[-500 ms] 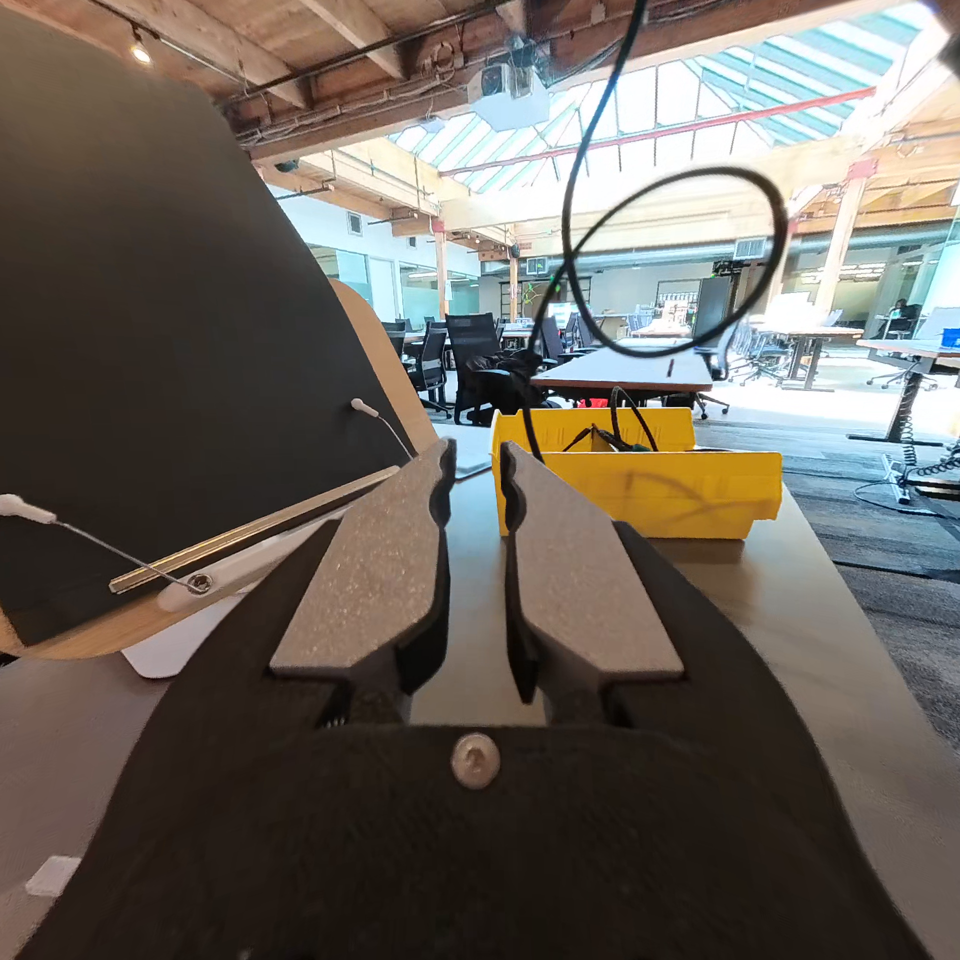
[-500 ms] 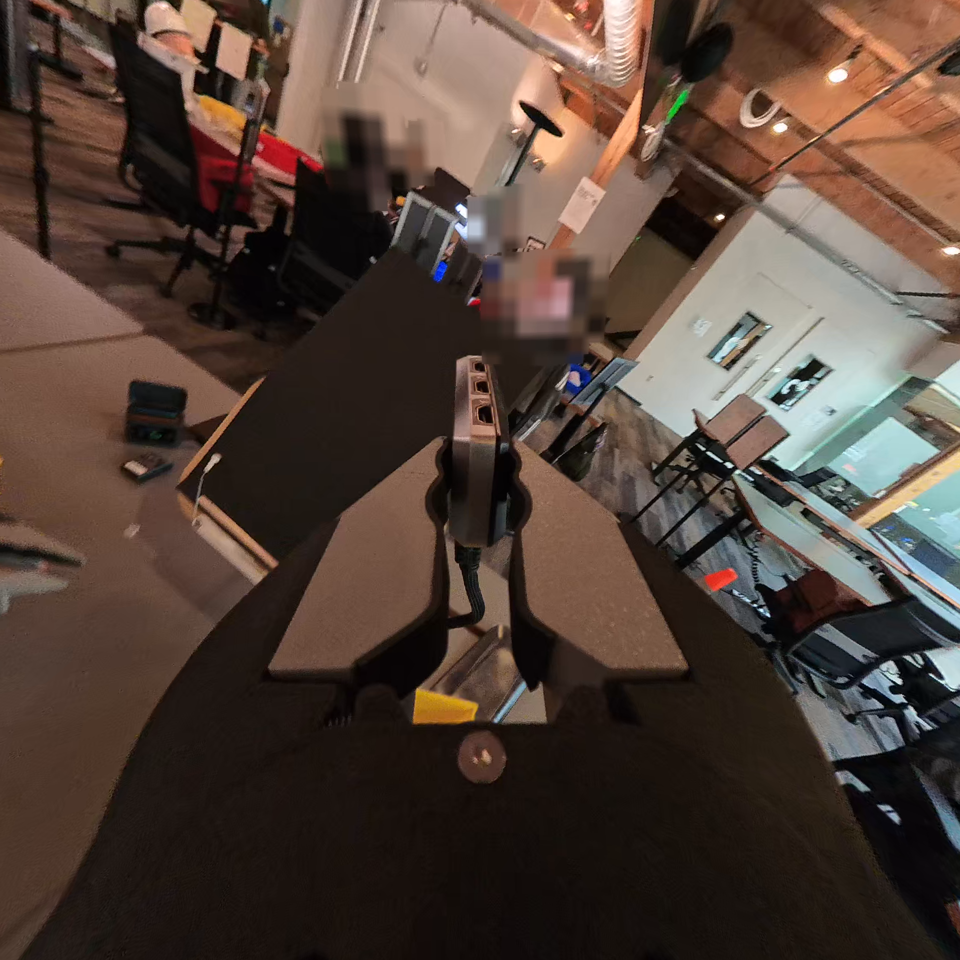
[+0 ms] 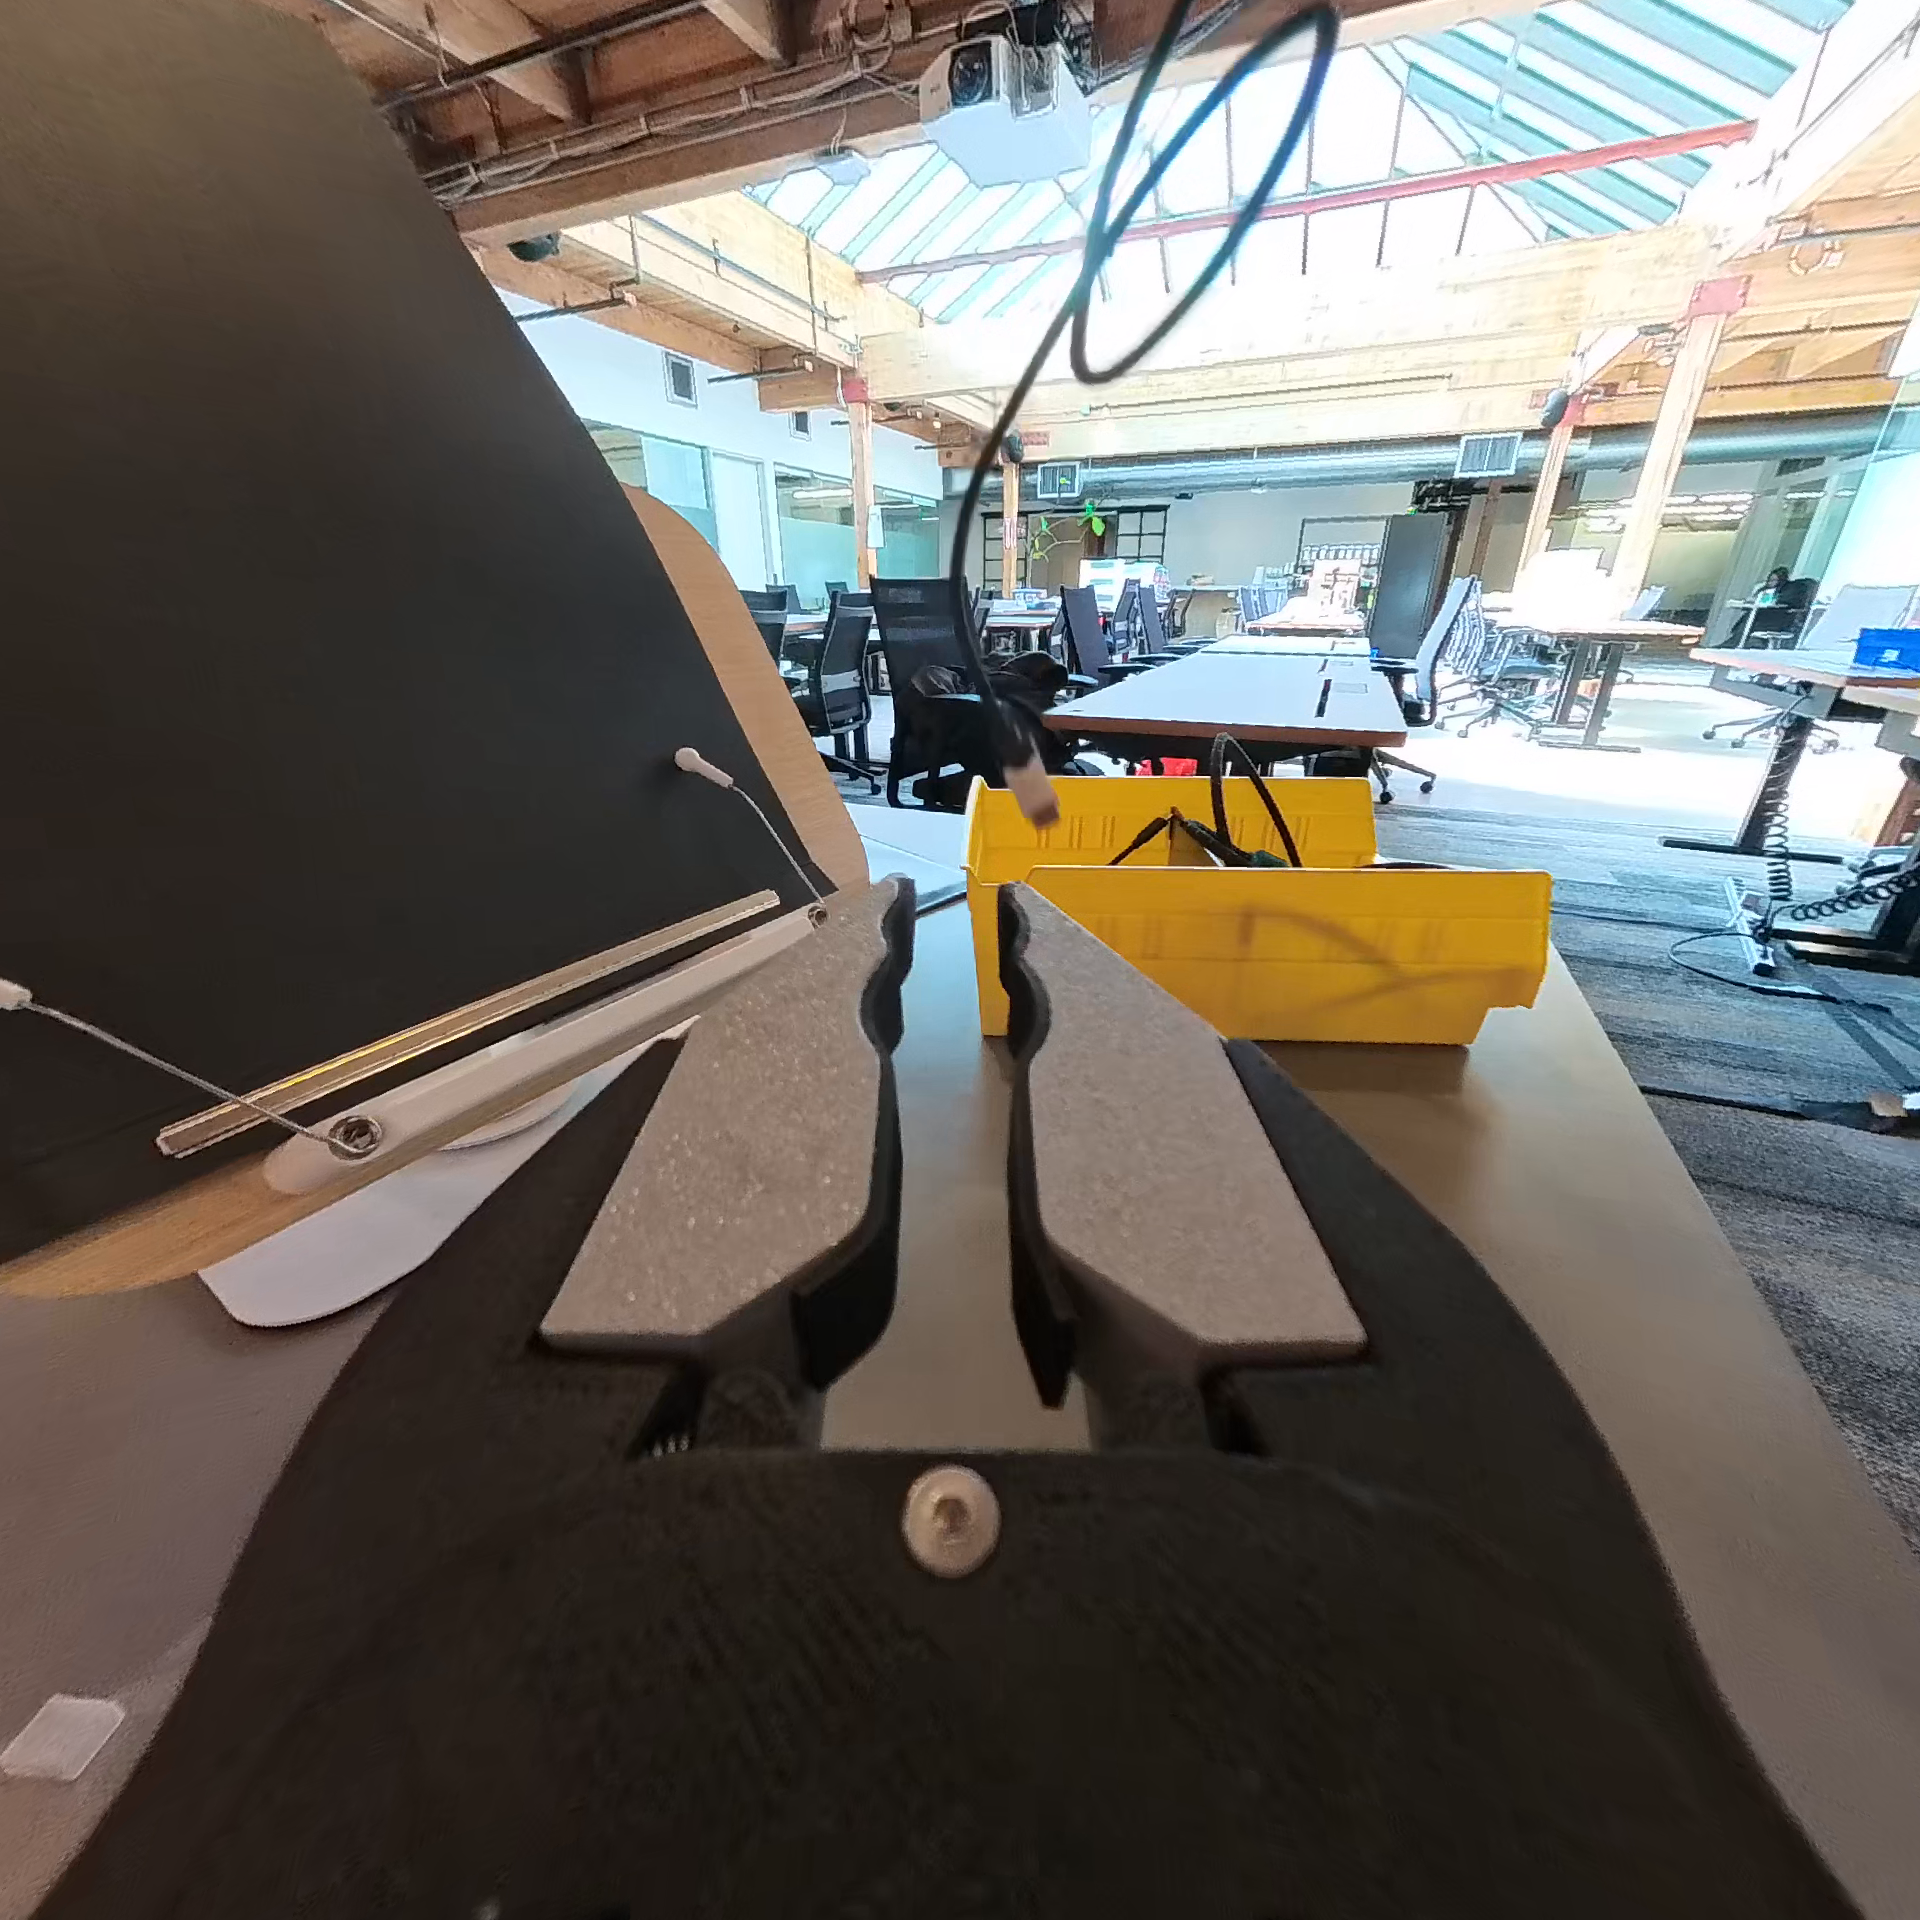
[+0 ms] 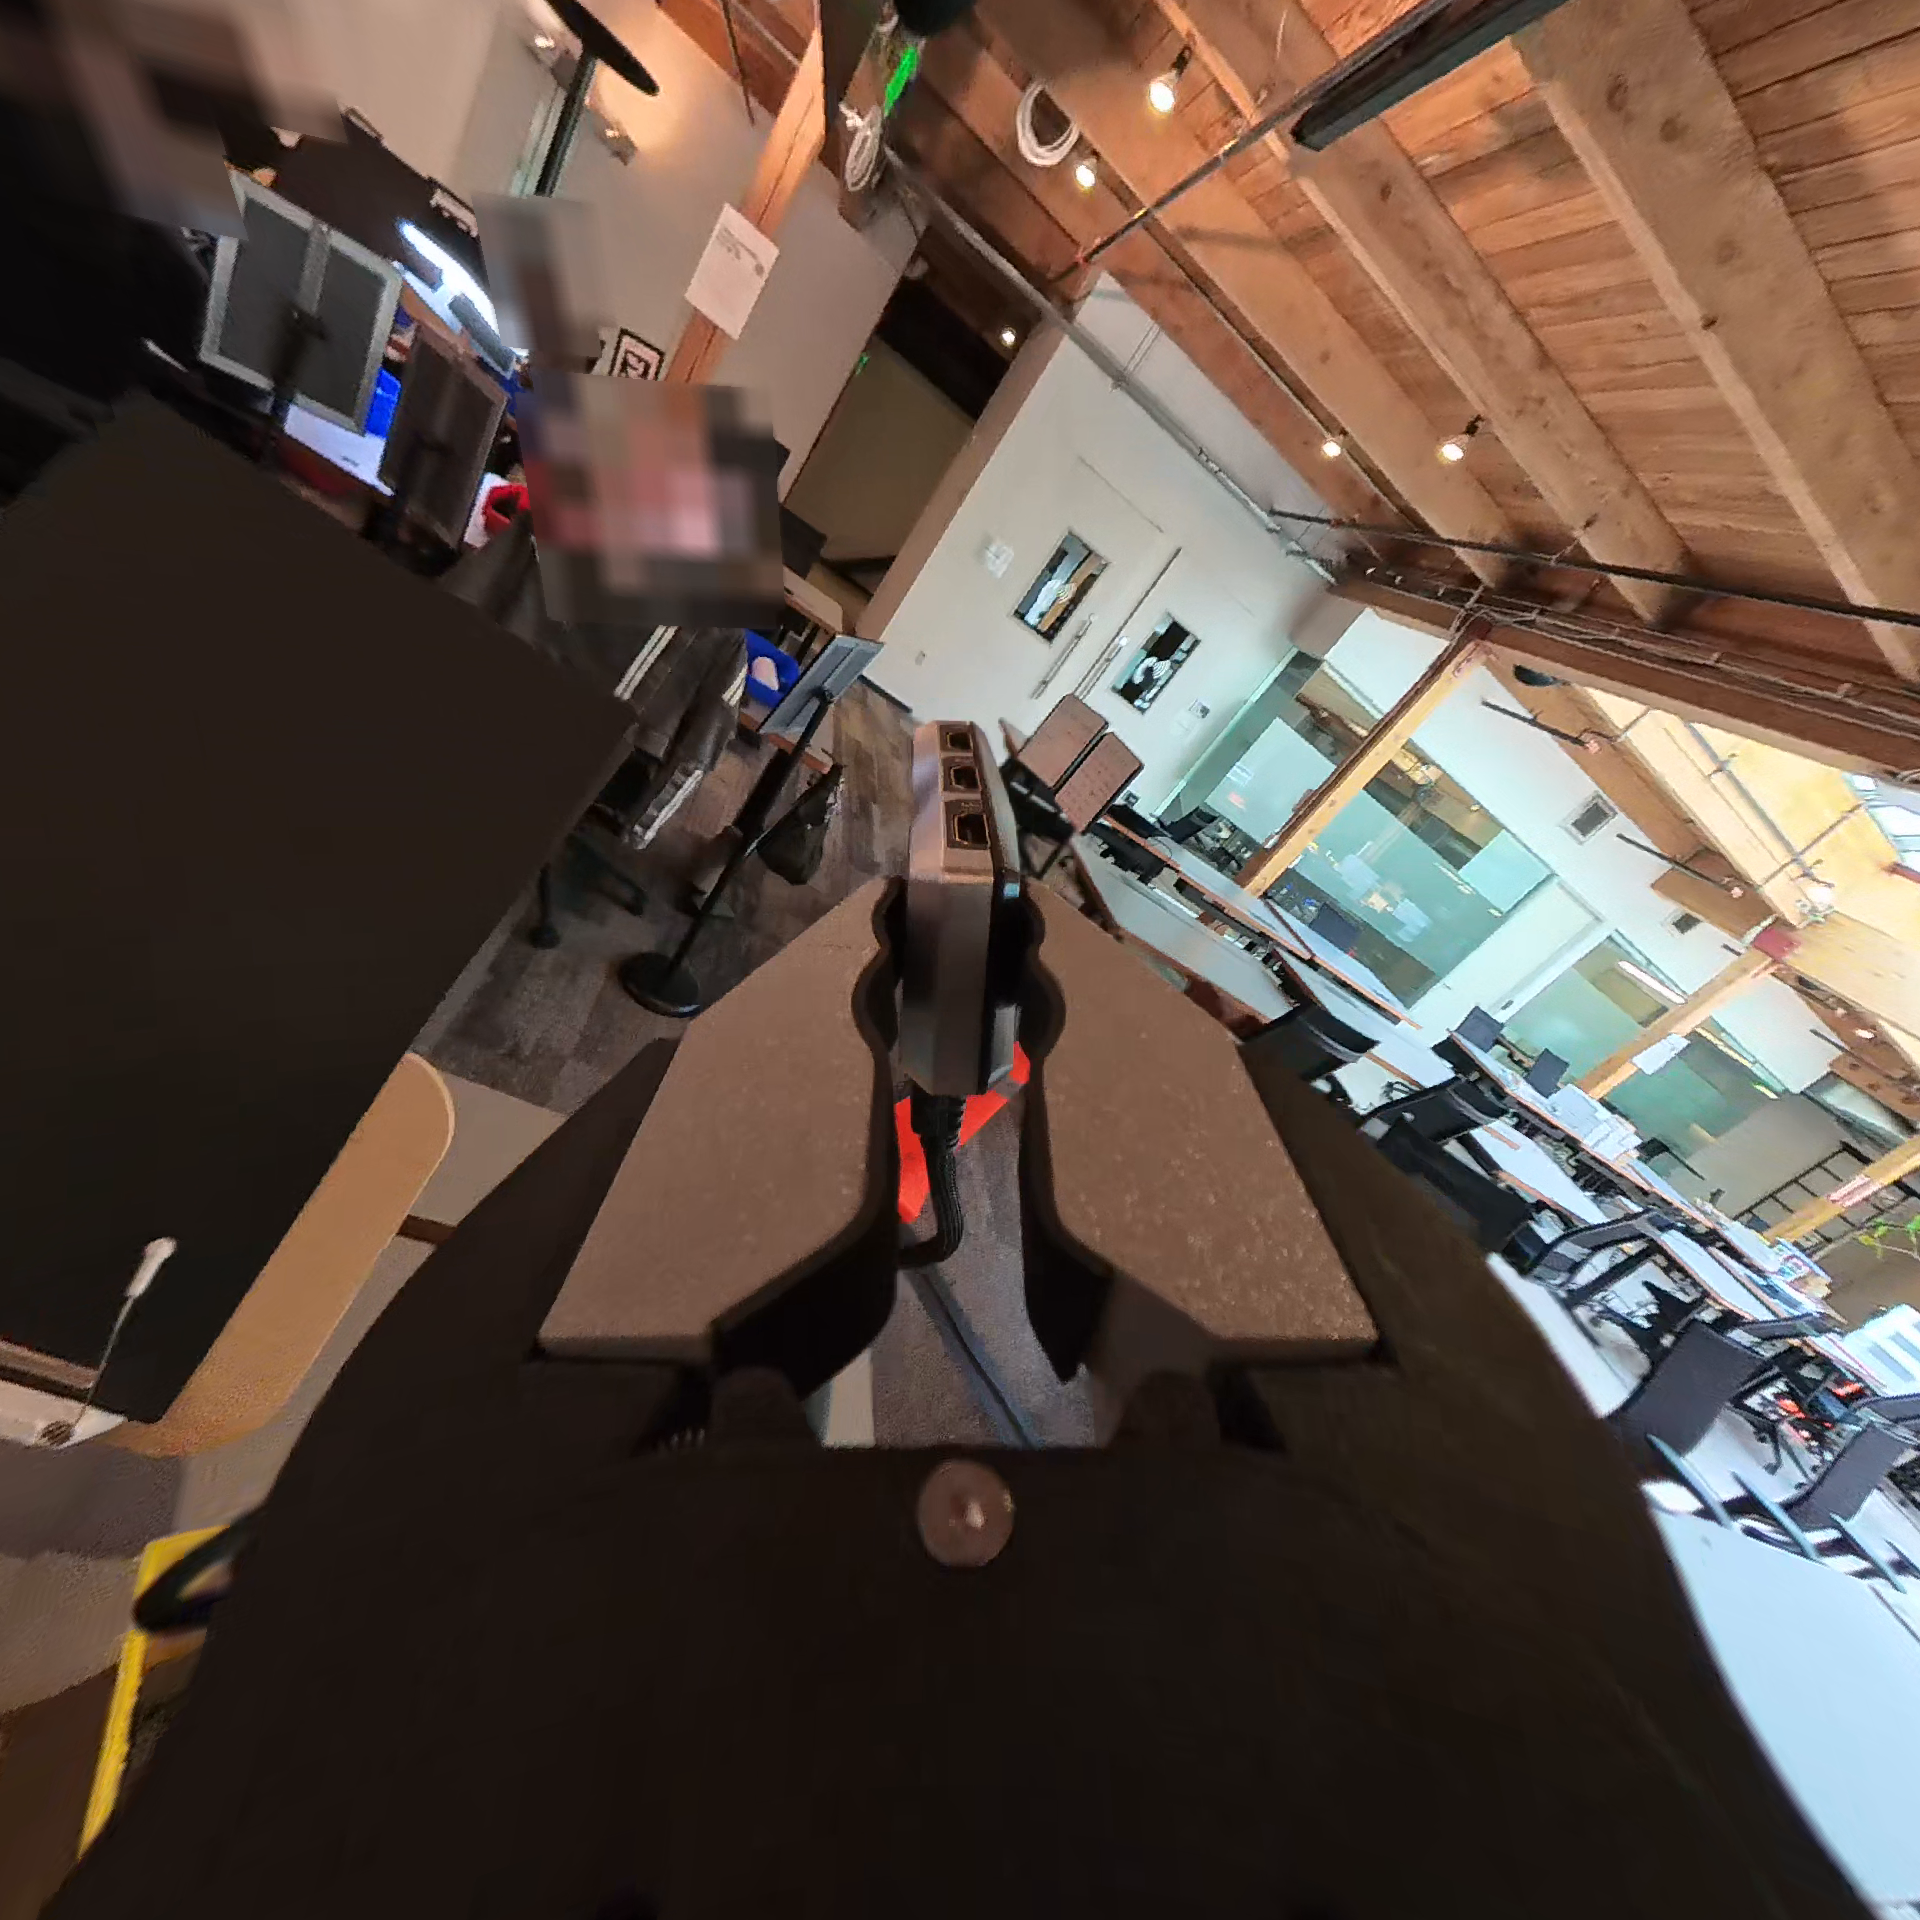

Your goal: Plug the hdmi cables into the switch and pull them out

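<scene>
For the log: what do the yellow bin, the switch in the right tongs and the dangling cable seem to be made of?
Yellow bin: looks like moulded plastic, glossy, with ribbed walls. Switch: smooth grey casing with a dull sheen, metal or plastic, unclear; the lead at its base looks braided. Dangling cable: thin black jacket, probably rubber or PVC, since it holds loose loops; its plug tip looks pale and is blurred.

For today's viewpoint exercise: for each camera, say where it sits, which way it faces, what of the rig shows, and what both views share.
Left wrist view: on the left gripper, level along the table toward the yellow bin; empty fingers show.
Right wrist view: on the right gripper, tilted up toward the ceiling; fingers clamp the switch.
Shared: the black board, in both views.
</scene>
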